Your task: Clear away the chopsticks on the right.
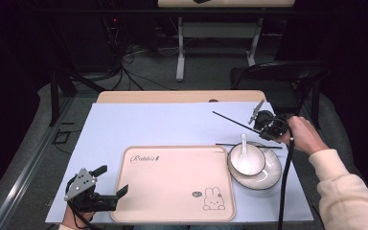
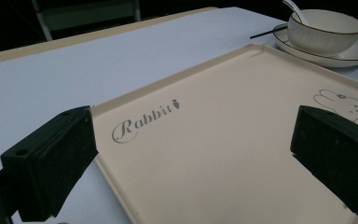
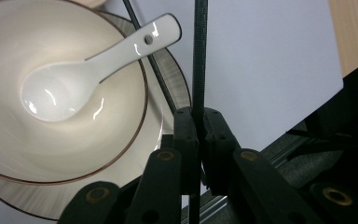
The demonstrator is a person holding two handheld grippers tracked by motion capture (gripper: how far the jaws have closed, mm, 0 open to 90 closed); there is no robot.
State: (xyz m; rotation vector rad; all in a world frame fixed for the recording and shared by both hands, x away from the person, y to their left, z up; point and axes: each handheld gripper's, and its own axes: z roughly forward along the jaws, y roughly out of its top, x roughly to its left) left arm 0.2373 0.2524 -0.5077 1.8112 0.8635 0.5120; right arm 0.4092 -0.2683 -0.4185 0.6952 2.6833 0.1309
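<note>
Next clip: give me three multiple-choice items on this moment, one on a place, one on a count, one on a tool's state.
1. Where is the white spoon?
A. on the tray
B. in the bowl
C. on the bare table
2. How many black chopsticks show?
A. one
B. two
C. four
3. The right tool is:
A. wide open
B. shut on nothing
C. shut on a chopstick

Answers: 1 B, its scoop lies inside the bowl. 2 B, one chopstick in the tool, another across the plate. 3 C, its pads clamp the thin black stick.

"Rabbit" (w/ carrot) on tray (image 2: 223, 154).
</note>
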